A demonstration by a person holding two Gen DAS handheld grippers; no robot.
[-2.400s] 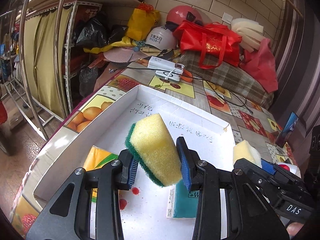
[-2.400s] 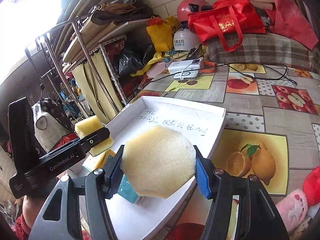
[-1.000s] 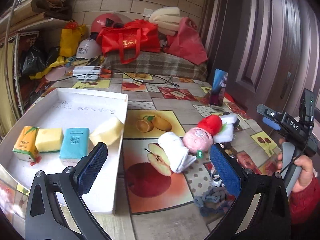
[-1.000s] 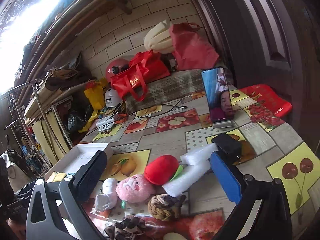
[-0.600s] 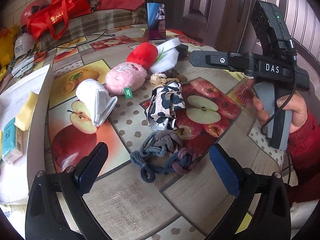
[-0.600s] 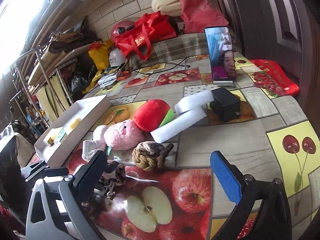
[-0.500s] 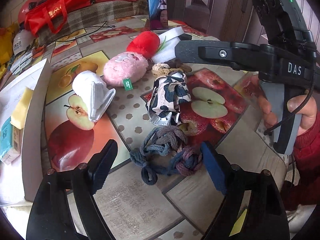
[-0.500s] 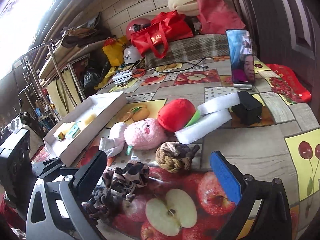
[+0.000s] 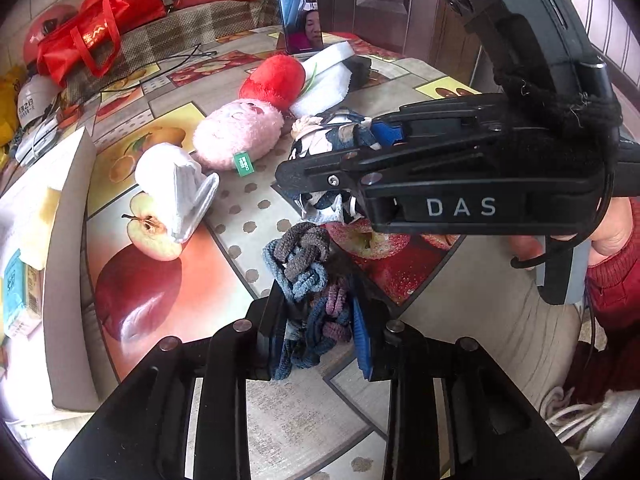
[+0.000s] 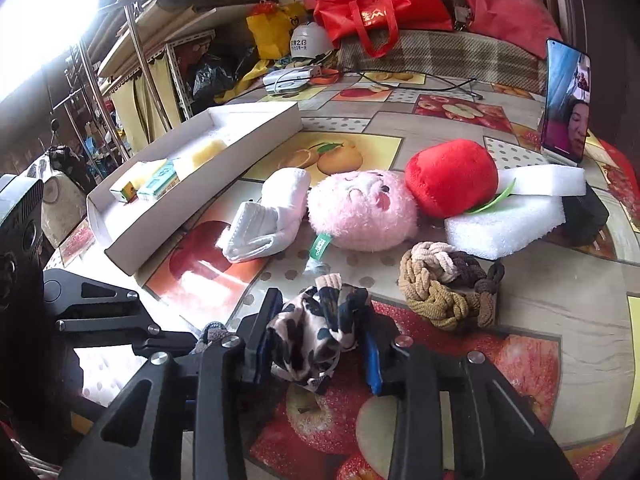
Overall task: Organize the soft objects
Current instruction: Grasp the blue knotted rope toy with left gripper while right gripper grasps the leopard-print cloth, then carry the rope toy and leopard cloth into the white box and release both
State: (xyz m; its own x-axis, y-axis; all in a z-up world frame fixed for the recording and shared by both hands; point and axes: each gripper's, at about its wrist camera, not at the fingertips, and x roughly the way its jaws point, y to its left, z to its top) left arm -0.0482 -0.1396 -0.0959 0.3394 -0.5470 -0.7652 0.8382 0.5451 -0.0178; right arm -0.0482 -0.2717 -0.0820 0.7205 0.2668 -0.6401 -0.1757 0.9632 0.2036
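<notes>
My left gripper [image 9: 316, 328] is shut on a braided blue, grey and purple cloth knot [image 9: 304, 272] lying on the fruit-print table. My right gripper [image 10: 318, 340] is shut on a black-and-white patterned cloth [image 10: 320, 328]; it also shows in the left wrist view [image 9: 332, 136], where the right gripper crosses from the right. Beyond lie a white rolled sock [image 10: 268, 216], a pink plush [image 10: 360, 210], a red plush [image 10: 450, 176], white foam blocks [image 10: 508, 220] and a tan braided knot [image 10: 440, 284].
A white tray [image 10: 192, 188] at the left holds yellow sponges [image 10: 202, 152] and small cartons. A phone [image 10: 566, 104] stands upright at the far right beside a black box [image 10: 588, 212]. Red bags, helmets and cables crowd the back edge.
Both grippers let their sponges go into the tray, swung right to the loose pile, came down and closed: the left on the braided knot, the right on the patterned cloth.
</notes>
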